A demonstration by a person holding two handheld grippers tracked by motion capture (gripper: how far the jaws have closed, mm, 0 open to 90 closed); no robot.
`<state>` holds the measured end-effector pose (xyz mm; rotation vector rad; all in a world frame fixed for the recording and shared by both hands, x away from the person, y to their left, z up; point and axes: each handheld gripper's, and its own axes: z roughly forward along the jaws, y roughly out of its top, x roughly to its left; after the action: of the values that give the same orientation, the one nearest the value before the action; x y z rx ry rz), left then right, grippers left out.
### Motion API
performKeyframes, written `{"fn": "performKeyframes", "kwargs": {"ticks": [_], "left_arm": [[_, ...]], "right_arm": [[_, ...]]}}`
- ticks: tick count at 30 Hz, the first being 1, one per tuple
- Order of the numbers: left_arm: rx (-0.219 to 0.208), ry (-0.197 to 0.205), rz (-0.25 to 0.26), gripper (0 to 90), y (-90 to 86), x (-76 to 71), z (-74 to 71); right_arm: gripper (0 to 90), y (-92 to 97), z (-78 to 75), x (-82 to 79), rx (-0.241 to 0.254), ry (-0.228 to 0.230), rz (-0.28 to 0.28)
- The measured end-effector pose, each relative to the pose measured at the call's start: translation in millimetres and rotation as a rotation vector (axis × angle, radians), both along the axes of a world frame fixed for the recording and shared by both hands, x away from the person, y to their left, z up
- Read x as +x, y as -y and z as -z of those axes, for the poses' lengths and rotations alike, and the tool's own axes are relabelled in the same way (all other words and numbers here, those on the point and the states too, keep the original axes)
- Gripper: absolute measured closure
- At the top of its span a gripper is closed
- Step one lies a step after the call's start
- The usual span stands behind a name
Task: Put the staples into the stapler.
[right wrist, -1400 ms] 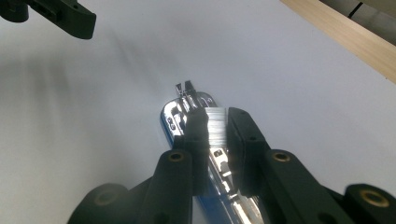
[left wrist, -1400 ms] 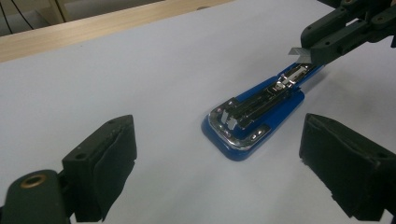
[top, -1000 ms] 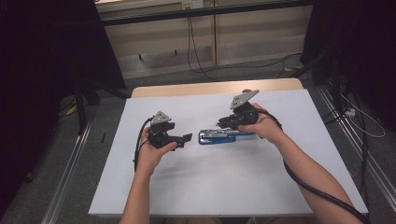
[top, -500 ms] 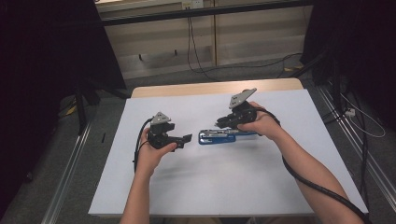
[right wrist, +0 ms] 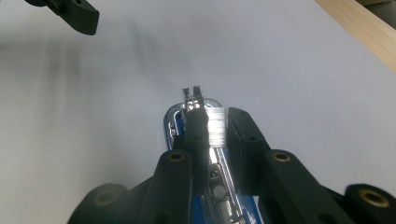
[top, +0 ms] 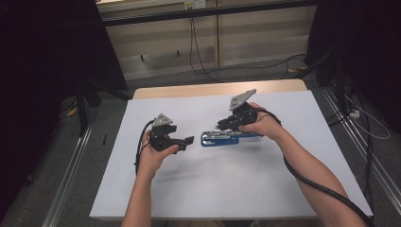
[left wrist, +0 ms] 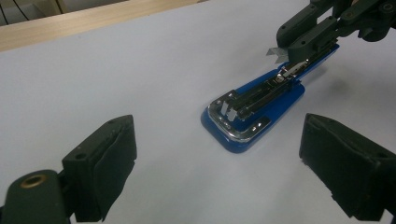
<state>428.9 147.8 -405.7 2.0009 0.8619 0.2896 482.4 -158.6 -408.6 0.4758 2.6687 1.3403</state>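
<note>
change: almost none, both hands hold position | stapler (top: 220,138): open, mid-tabletop, nearer the far edge | right gripper (right wrist: 210,122): pinching a strip of staples (right wrist: 215,127) over its magazine | left gripper (left wrist: 219,154): spread, empty, waiting beside | judgement: loading is paused mid-insert

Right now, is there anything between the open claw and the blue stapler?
No. Bare white table lies between the left claw and the blue stapler. The right claw with its staple strip sits over the stapler's far end.
</note>
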Motion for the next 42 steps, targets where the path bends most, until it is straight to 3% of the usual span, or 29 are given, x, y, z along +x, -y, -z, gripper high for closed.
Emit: {"fn": "performKeyframes", "kwargs": {"ticks": [18,42], "left_arm": [[0.005,0.001,-0.002,11.2,0.2,-0.1,0.8],[0.013,0.0,-0.009,11.2,-1.1,-0.5,1.6]], "right_arm": [[78.9,-10.4,-0.6,3.6,-0.014,0.008,-0.044],[78.9,-21.2,13.6,10.3,-0.045,0.003,-0.089]]}}
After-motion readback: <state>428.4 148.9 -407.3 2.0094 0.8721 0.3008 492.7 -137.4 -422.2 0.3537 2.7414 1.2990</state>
